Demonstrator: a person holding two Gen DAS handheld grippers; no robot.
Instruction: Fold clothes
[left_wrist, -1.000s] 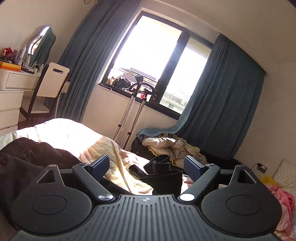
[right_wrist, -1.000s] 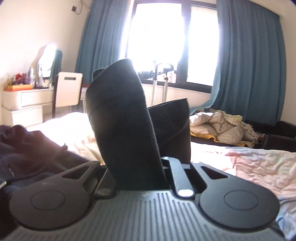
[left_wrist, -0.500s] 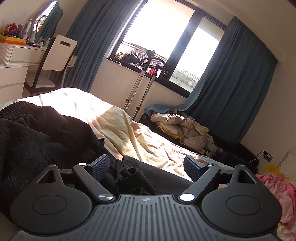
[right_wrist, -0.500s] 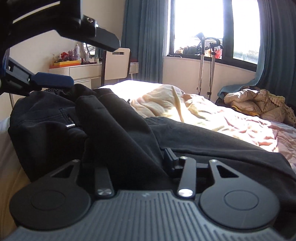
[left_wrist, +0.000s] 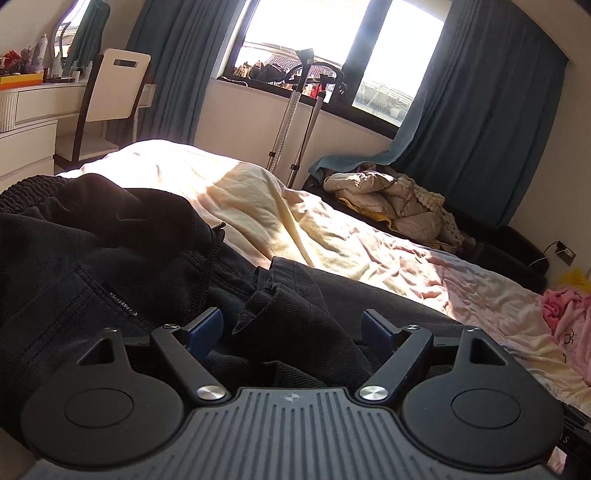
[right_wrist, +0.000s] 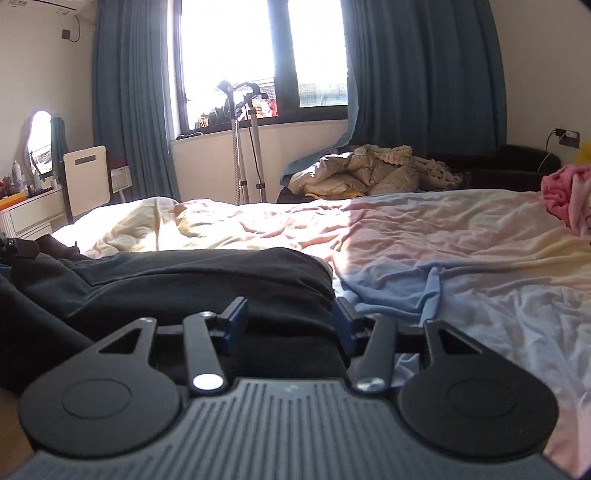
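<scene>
- Black trousers (left_wrist: 303, 325) lie crumpled on the bed (right_wrist: 443, 236), right under both grippers.
- Left gripper (left_wrist: 291, 330): jaws wide, just closing a little, a bunched fold between them but not pinched.
- Right gripper (right_wrist: 290, 325): jaws have just been opening and stand half apart astride the folded leg end (right_wrist: 207, 273), pads not pressing.
- Risk: the loose fold could slump or catch a pad and drag askew.
- Farther off, a jacket heap (right_wrist: 369, 170) under the window.
</scene>
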